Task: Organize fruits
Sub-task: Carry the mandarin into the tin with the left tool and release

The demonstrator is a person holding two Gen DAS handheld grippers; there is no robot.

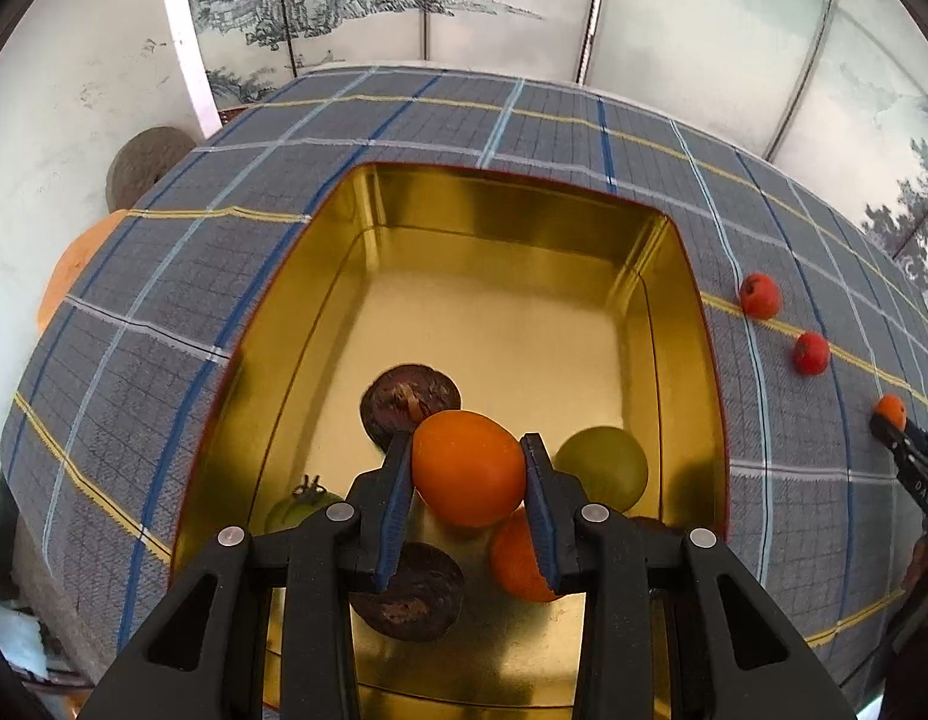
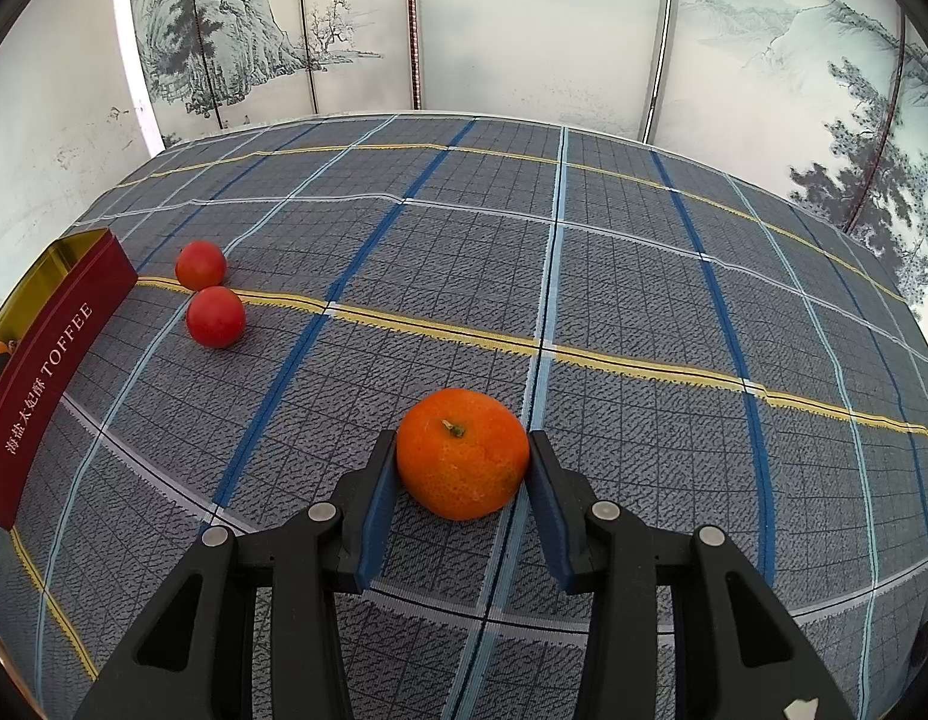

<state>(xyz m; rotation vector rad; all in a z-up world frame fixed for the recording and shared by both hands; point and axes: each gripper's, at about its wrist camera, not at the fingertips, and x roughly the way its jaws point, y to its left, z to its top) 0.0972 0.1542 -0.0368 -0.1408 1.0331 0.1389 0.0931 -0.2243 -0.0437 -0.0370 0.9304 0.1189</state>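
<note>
My left gripper (image 1: 468, 468) is shut on an orange fruit (image 1: 467, 474) and holds it above the open gold tin (image 1: 511, 192). Inside the tin lie two dark brown fruits (image 1: 410, 399), two green fruits (image 1: 604, 468) and another orange fruit (image 1: 517, 558). My right gripper (image 2: 462, 462) is around a mandarin (image 2: 462, 453) that rests on the plaid cloth; its pads touch the mandarin's sides. The same mandarin and gripper show at the right edge of the left wrist view (image 1: 891, 411). Two red tomatoes (image 2: 215, 317) lie on the cloth beside the tin's red wall (image 2: 50, 360).
The table is covered by a grey-blue plaid cloth (image 2: 583, 300). A painted folding screen (image 2: 523, 30) stands behind the table. An orange round thing (image 1: 74, 258) and a dark round thing (image 1: 146, 165) sit beyond the table's left edge.
</note>
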